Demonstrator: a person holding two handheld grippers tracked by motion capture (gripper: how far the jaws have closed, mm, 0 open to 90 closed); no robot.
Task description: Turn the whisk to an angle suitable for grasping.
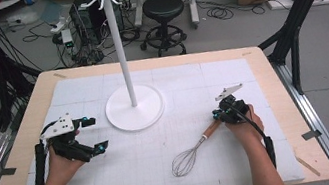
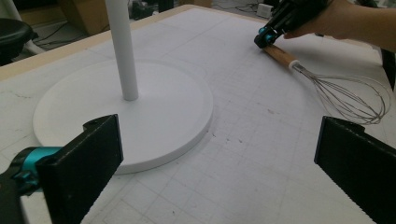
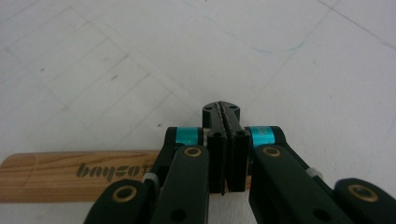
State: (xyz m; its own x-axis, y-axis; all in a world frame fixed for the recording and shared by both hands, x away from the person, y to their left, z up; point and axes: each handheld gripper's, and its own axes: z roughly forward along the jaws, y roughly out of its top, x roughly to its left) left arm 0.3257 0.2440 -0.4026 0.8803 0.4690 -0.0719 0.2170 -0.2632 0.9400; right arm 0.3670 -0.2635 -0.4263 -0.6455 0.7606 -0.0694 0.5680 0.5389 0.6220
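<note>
- The whisk [image 1: 193, 151] lay flat on the white gridded mat [image 1: 131, 179], right of centre, its wooden handle [image 3: 70, 175] angled up toward the right gripper [image 1: 227, 111].
- It appeared light; the handle looked rigid and offered the firmest hold, while the thin wire loops [image 2: 348, 95] would likely flex and slip.
- The right gripper's jaws were pressed together above the handle's end, with nothing between them.
- The left gripper [image 1: 92, 135] rested with its jaws spread wide and empty.
- The white hook stand [image 1: 121, 54] rose from its round base [image 2: 177, 116] behind the whisk.
</note>
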